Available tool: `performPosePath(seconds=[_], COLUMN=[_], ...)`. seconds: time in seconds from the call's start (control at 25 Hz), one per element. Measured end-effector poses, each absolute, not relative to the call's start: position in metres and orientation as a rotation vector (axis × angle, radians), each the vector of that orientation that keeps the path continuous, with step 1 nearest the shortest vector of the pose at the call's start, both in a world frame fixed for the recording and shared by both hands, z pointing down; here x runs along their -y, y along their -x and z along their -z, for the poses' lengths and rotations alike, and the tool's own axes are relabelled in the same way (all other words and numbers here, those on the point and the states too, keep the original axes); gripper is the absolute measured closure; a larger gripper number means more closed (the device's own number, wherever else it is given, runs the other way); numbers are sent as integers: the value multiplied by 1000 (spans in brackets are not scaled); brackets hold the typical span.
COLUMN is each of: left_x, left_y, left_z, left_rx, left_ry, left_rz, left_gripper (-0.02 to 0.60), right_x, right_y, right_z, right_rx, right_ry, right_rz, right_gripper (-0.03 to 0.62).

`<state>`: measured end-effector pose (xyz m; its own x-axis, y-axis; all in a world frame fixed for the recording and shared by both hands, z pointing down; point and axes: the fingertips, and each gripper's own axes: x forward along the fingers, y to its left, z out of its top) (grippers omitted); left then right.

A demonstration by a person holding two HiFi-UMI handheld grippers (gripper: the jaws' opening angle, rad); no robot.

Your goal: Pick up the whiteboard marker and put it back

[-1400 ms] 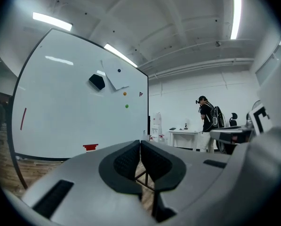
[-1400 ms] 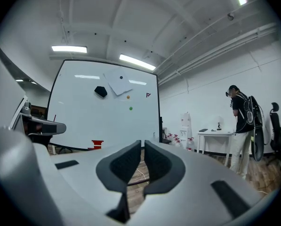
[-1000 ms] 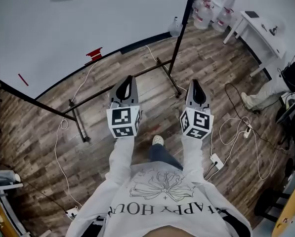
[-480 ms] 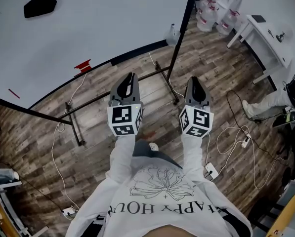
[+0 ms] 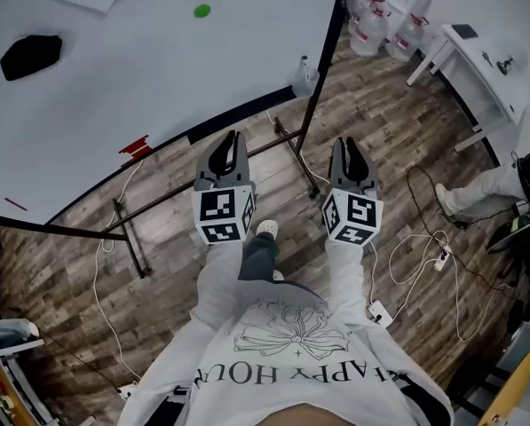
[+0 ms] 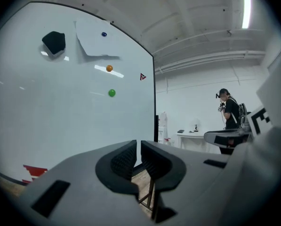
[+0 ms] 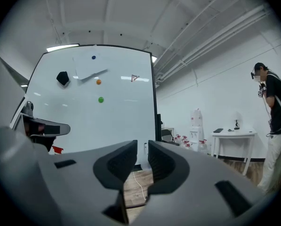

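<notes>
Marker position is not confirmed: at far left in the head view, a thin red stroke lies slantwise on the whiteboard, just above its lower edge. It may be the whiteboard marker or only a drawn line, since it is too small to tell. Further right, a black eraser sits high on the board face, and a red block sits at the bottom edge. The left gripper is held level, aimed at the board and well apart from it. Its jaws are drawn together to a thin slit with nothing between them. The right gripper is carried beside it, near the board's dark side post. Its jaws have just been opening and now stand parted and empty. If the red stroke is the marker, it lies ahead and far to the left of both grippers, so the left gripper is the nearer. The approach would have to swing left, and the jaws would have to close across the stroke's slanted long axis, not along it.
</notes>
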<state>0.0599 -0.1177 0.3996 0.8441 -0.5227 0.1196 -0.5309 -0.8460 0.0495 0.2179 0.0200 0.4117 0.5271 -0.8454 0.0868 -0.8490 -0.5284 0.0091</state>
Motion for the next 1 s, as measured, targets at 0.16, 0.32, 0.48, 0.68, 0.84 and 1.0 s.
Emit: performPosePath(seconds=[0.16, 0.32, 0.48, 0.68, 0.84, 1.0], left_x=[151, 184, 214, 244, 260, 268], left_y=[-101, -137, -164, -188, -202, -218], left_z=[-399, -400, -403, -415, -425, -433], left_rx=[808, 785, 772, 760, 751, 746], left_ry=[-2951, -2963, -2963, -2965, -2951, -2936], left_rz=[-159, -173, -183, -229, -254, -281], left_gripper=[574, 574, 574, 574, 574, 574], right_x=[20, 61, 97, 131, 152, 166], right_y=[-255, -283, -310, -338, -354, -367], right_z=[-412, -411, -418, -435, -443, -453], right_rx=[1501, 1509, 1515, 1511, 1511, 1528], right_ry=[-2695, -2674, -2657, -2649, -2636, -2608], right_rz=[-120, -103, -123, -174, -197, -235], right_gripper=[537, 534, 534, 533, 533, 533])
